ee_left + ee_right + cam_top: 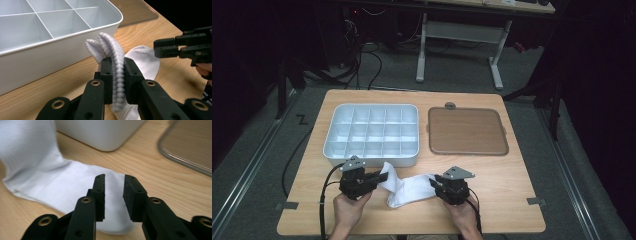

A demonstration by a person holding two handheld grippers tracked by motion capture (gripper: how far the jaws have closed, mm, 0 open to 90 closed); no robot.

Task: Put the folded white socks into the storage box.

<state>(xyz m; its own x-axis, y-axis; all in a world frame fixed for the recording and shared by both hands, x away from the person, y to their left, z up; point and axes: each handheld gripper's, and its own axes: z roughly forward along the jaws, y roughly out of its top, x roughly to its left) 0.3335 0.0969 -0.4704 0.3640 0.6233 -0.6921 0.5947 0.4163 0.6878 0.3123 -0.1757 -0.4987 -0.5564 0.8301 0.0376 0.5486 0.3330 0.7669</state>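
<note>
Left gripper view: my left gripper clamps the sock cuff, lifting it toward the organizer at eleven o'clock; my right gripper gapes, released

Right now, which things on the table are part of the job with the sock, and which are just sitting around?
In the job:
- white sock, cuff clamped in the left gripper
- right gripper, open over the sock's other end, pads not pressing it
- white divided tray, probably, right beside the sock

Lying about:
- brown lid on the wooden table
</note>
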